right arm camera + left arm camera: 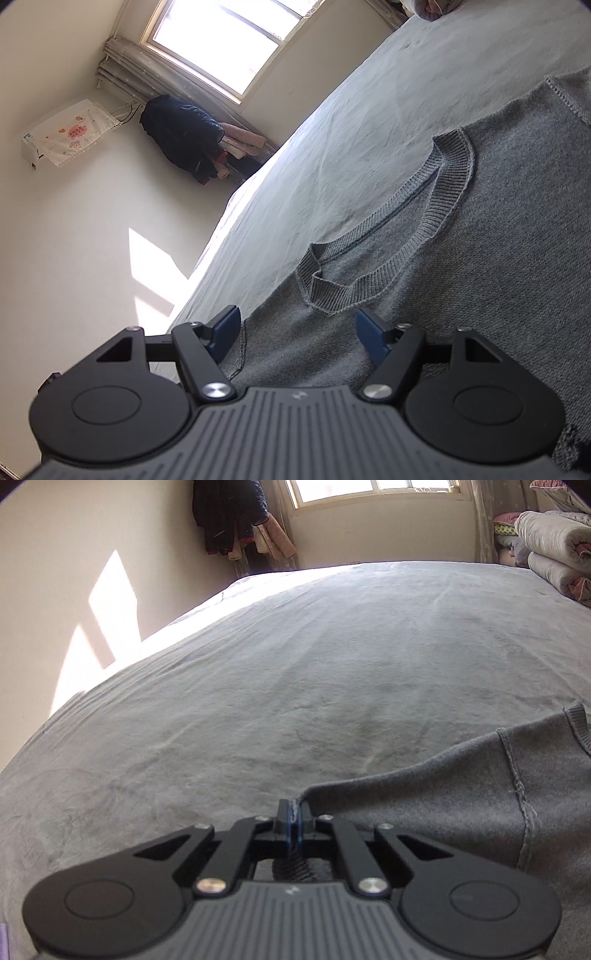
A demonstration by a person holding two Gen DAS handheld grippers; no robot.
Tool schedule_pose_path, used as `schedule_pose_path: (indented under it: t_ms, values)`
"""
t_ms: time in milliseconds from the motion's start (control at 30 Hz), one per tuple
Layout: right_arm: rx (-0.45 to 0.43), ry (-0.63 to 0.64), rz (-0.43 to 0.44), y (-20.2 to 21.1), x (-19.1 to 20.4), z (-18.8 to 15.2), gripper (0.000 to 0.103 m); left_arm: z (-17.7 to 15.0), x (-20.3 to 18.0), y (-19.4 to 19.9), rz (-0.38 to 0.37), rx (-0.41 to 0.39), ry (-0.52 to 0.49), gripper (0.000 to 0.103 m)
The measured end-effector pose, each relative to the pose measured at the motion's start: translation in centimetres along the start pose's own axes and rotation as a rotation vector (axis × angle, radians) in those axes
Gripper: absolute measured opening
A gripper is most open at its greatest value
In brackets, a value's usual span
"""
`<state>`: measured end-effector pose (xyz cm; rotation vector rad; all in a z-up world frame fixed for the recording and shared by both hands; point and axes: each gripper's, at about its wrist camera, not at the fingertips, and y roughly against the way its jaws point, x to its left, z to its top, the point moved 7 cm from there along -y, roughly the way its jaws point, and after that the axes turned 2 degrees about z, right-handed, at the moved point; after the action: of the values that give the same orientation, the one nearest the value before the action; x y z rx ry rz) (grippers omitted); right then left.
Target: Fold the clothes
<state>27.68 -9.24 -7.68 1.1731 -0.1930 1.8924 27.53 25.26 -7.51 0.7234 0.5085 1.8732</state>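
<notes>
Pinching a corner of the grey sweater (461, 794) at lower centre of its frame, the left gripper (294, 818) has its fingers pressed together on the fabric. The right gripper (297, 328) hovers with fingers spread above the sweater's shoulder area, just below the ribbed collar (388, 236). The sweater lies spread on the grey bed (258, 664). Judged step: gripping for a fold. A fold would require the right fingers to close on fabric.

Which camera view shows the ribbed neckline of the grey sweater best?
The right wrist view: the whole ribbed neckline lies open ahead of the right gripper. The left wrist view shows only a ribbed bit at its right edge.
</notes>
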Motion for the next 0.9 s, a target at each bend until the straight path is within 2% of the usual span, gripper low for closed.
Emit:
schedule_pose_path:
  t_ms: [67, 167, 233, 267, 400, 533, 667, 767, 867, 900]
  values:
    - [0.000, 0.002, -0.001, -0.1, 0.0, 0.0, 0.073, -0.2, -0.1, -0.5, -0.027, 0.013, 0.028, 0.005]
    - [-0.002, 0.006, -0.004, -0.1, 0.1, 0.0, 0.073, -0.2, 0.4, -0.4, -0.059, 0.015, 0.098, 0.018]
    - [-0.004, 0.009, -0.006, -0.1, 0.1, -0.1, 0.073, -0.1, 0.7, 0.1, -0.076, 0.002, 0.133, 0.048]
    - [-0.005, 0.010, -0.007, -0.1, 0.1, -0.1, 0.073, -0.1, 0.9, 0.2, -0.086, -0.005, 0.154, 0.050]
    - [-0.001, 0.090, -0.046, -0.2, 0.5, -0.2, 0.073, -1.4, 0.9, -0.4, -0.131, -0.029, 0.267, 0.051]
    - [-0.016, 0.311, -0.134, -0.5, 2.2, 0.2, 0.073, -2.7, 0.4, -0.7, -0.119, -0.084, 0.276, 0.051]
    - [0.051, 0.542, -0.128, -3.4, 3.6, 1.6, 0.073, -2.9, 1.2, -0.7, -0.156, -0.098, 0.332, 0.051]
    - [0.122, 0.629, -0.112, -6.6, 3.8, 2.8, 0.073, -2.8, 1.8, -0.9, -0.187, -0.096, 0.359, 0.050]
    - [0.148, 0.708, -0.130, -8.2, 4.0, 2.5, 0.069, -2.8, 2.7, -1.1, -0.180, -0.103, 0.364, 0.045]
    - [0.154, 0.733, -0.137, -8.5, 4.1, 2.4, 0.064, -3.0, 3.0, -1.2, -0.195, -0.100, 0.383, 0.042]
